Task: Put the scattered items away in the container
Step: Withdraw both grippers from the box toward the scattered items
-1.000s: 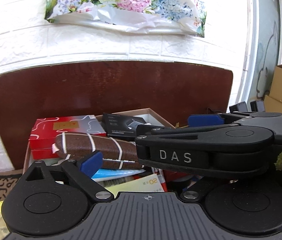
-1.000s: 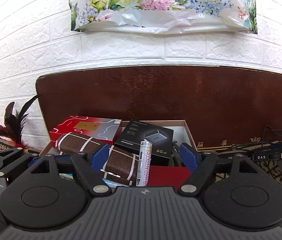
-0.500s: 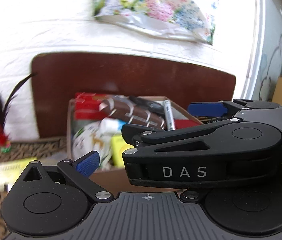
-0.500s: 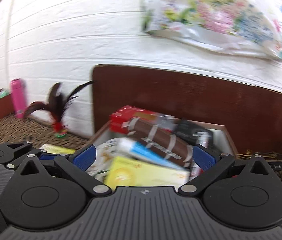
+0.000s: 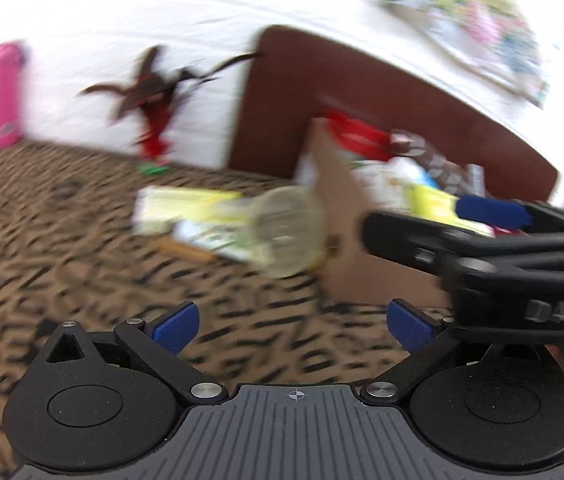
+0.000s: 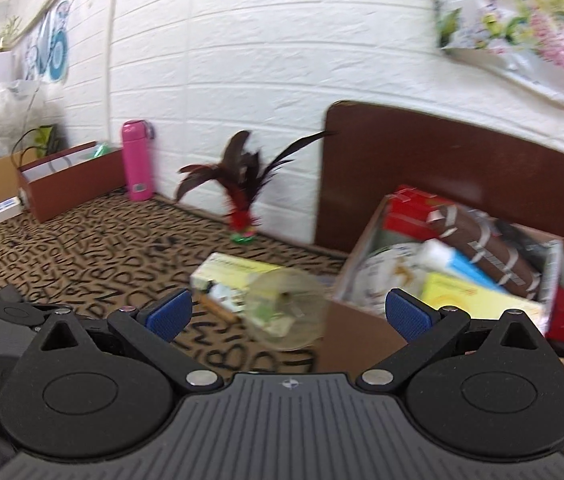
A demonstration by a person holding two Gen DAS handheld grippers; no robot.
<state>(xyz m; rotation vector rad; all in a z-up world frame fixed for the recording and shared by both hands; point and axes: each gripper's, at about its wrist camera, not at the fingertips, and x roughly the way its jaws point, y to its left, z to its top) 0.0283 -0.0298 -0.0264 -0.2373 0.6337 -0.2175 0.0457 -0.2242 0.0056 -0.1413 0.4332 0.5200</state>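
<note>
While gaping, right gripper (image 6: 288, 314) faces jar (image 6: 287, 309), box (image 6: 366, 312) right.

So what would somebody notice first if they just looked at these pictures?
Probably the cardboard box on the right, crammed with packets, including a brown striped one lying on top. Just left of it, on the letter-patterned cloth, lie a round clear lid-like thing and a pale yellow box. By the white brick wall stand a red feather toy and a bright pink bottle.
</note>
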